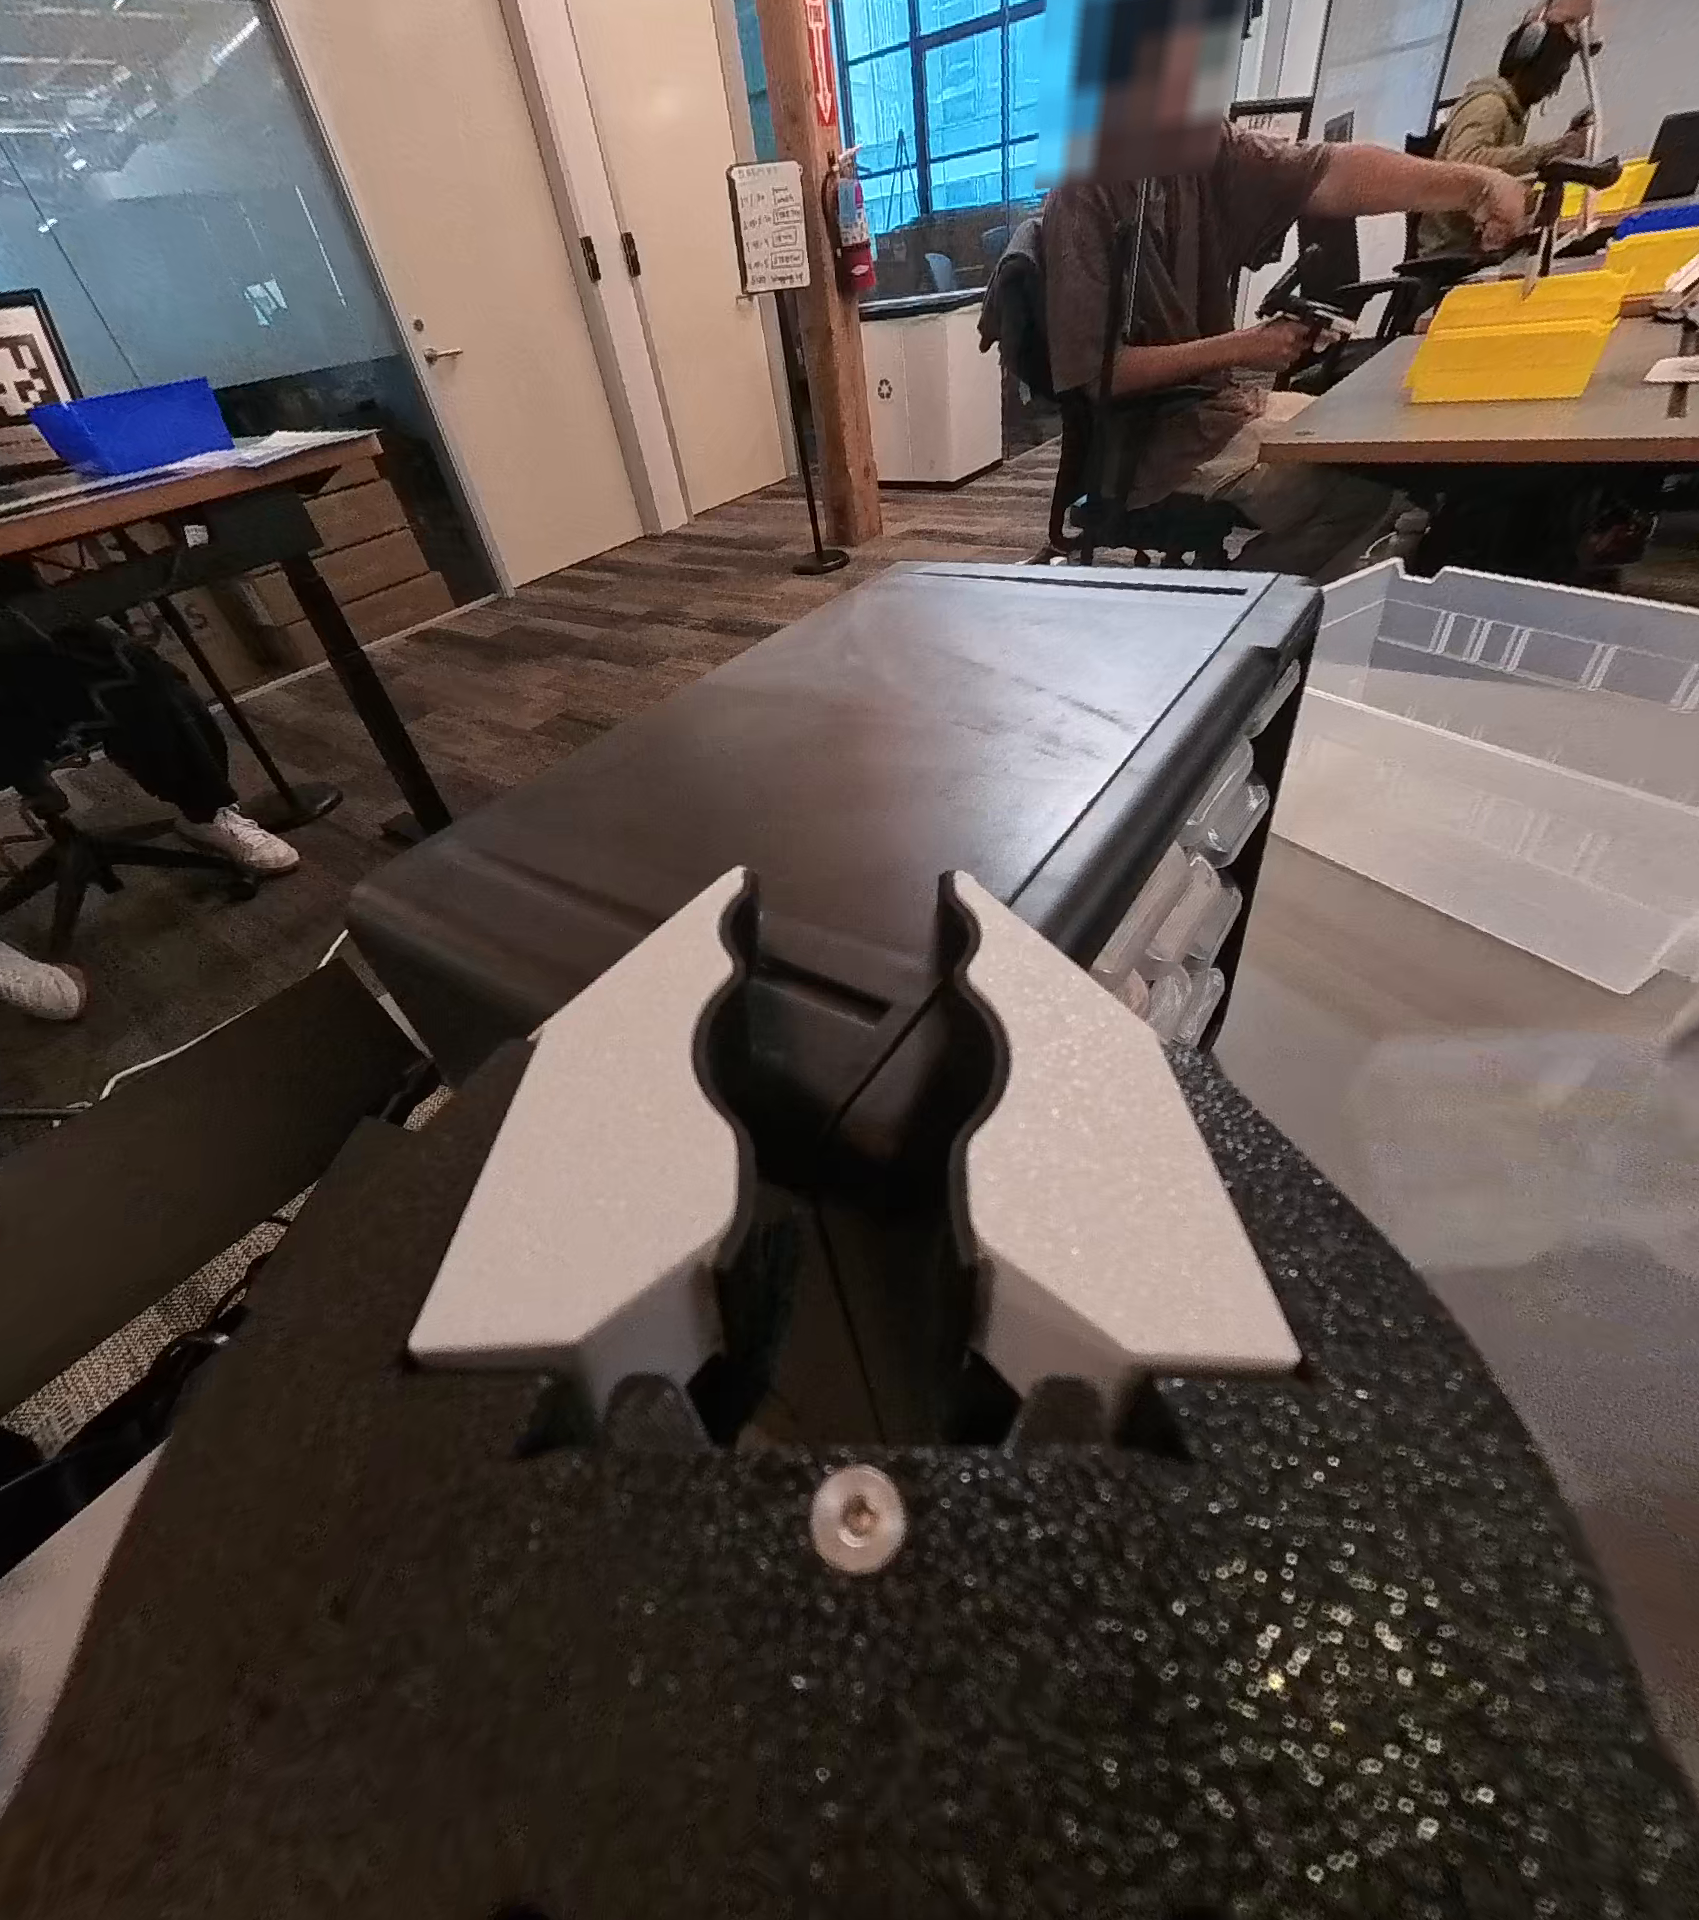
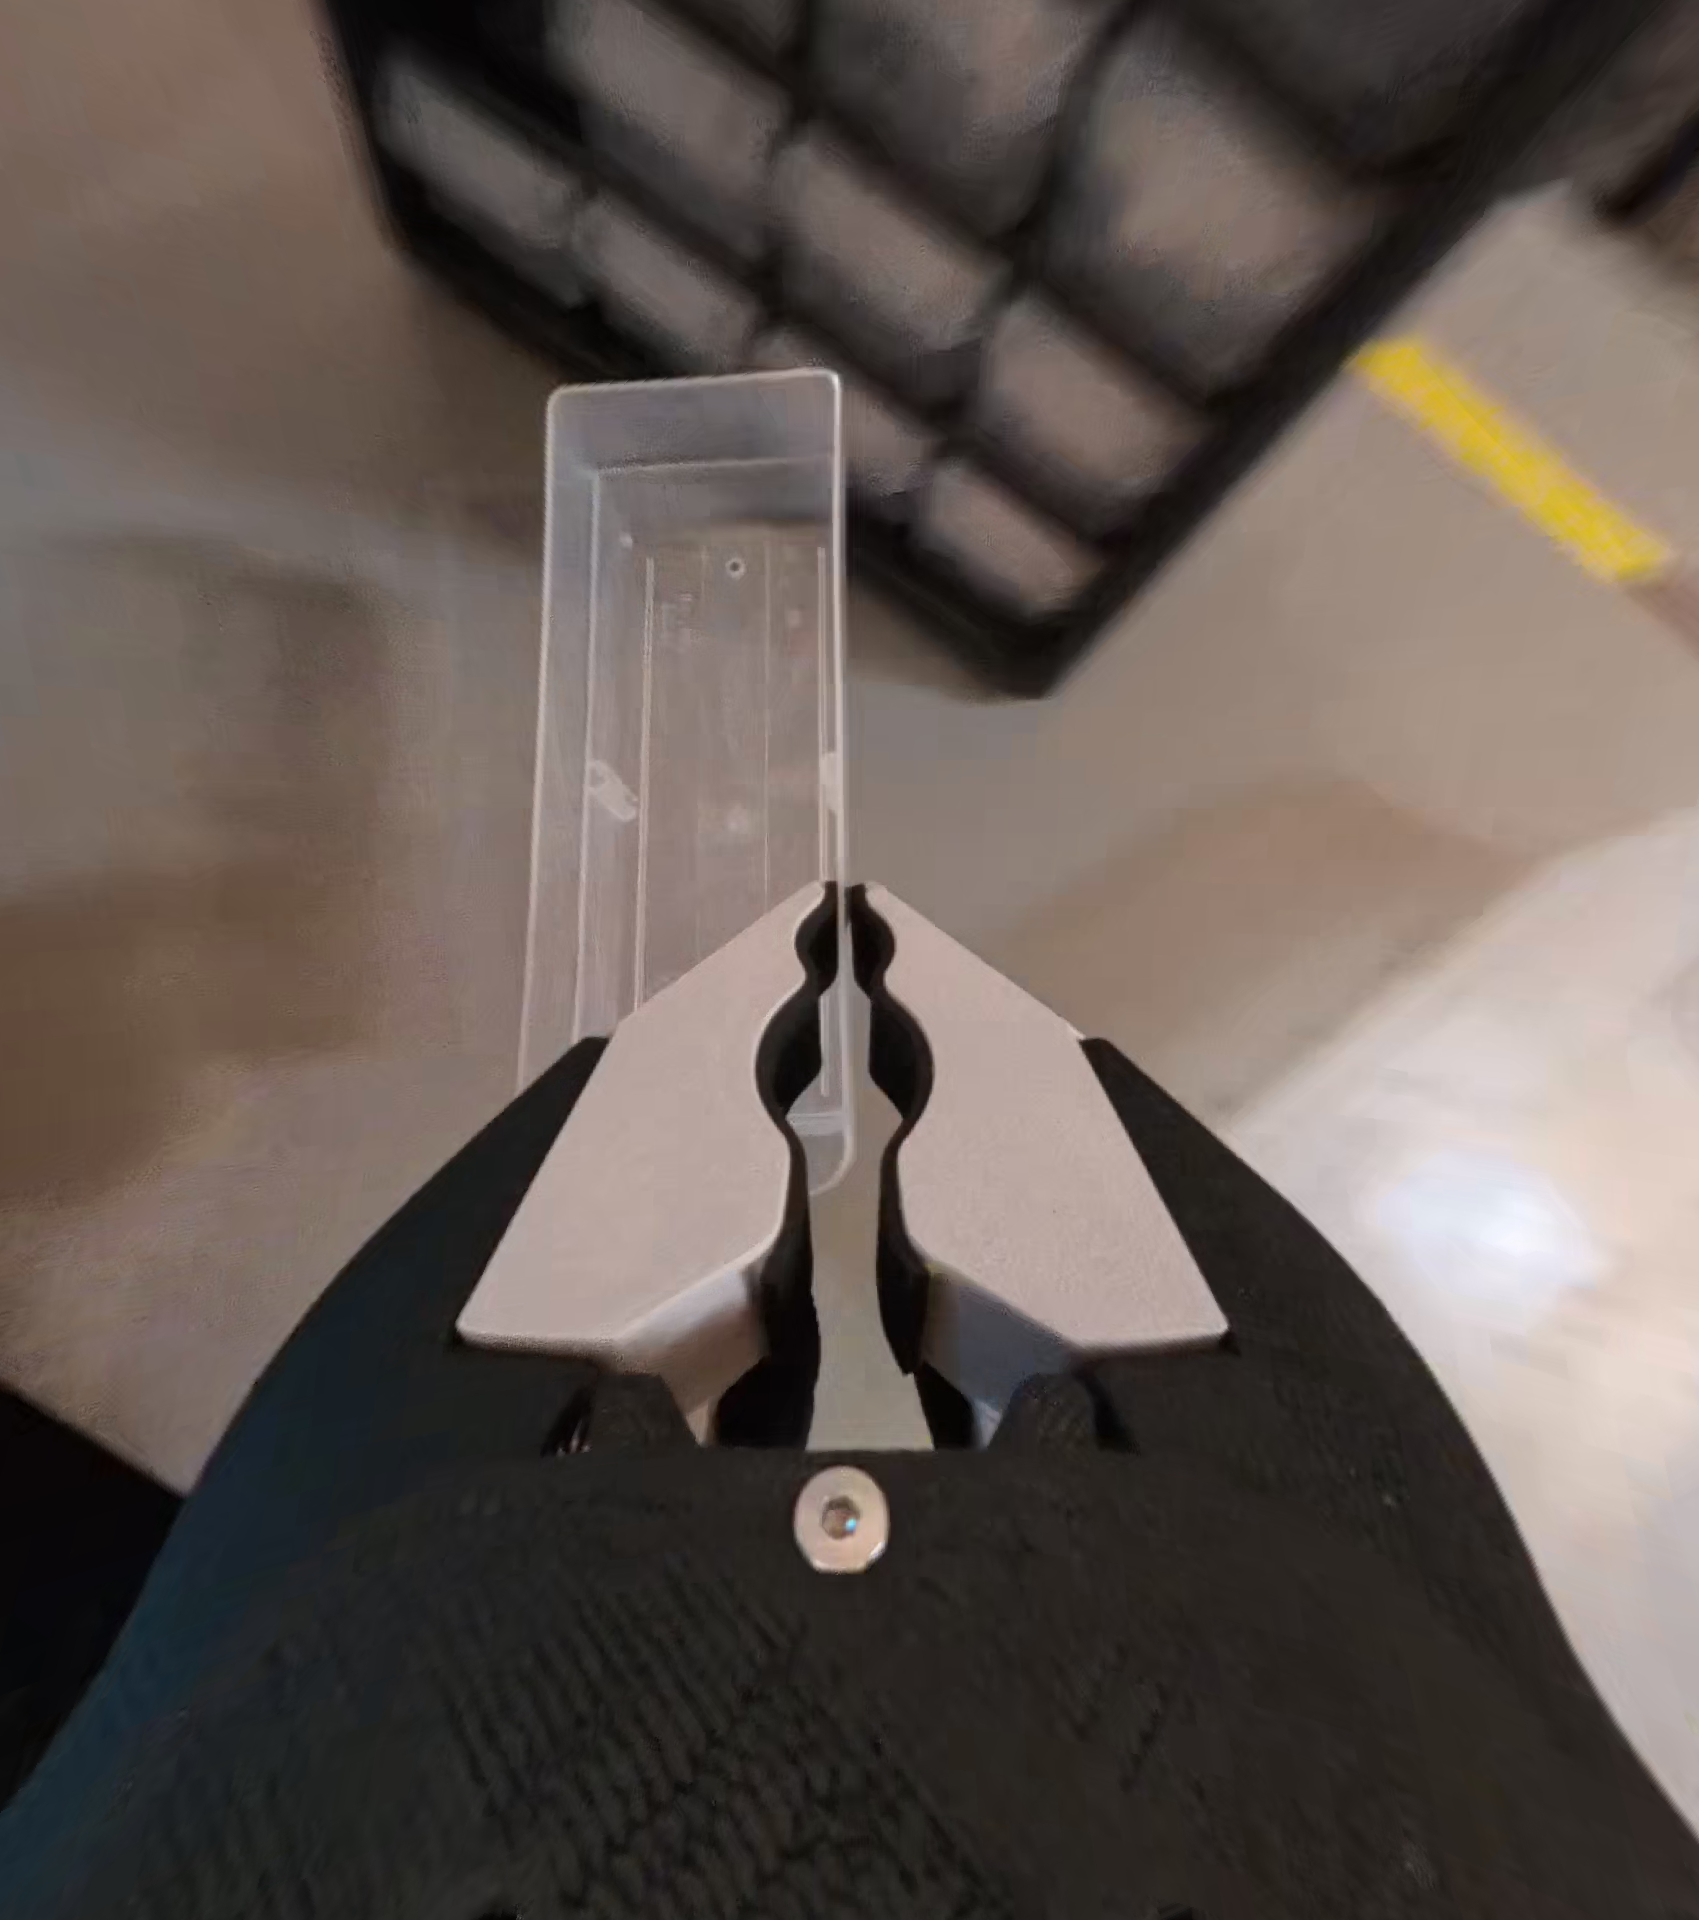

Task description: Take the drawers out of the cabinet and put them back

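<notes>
The right gripper [image 2: 843, 902] has its jaws pinched on one thin side wall of a clear, empty drawer [image 2: 689, 665], out of the black cabinet [image 1: 886, 748]; it looks light, bendy, slippery; left gripper [image 1: 850, 914] jaws narrow around the cabinet's top corner.

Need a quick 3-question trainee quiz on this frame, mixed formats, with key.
1. True or false: the right gripper holds a clear drawer by its side wall.
2. The left gripper is: A) shut on a drawer B) open, by the black cabinet top C) inside the clear bin.
3. Fill in: the held drawer is ____ (empty/full).

Key: 1 true; 2 B; 3 empty.
</notes>
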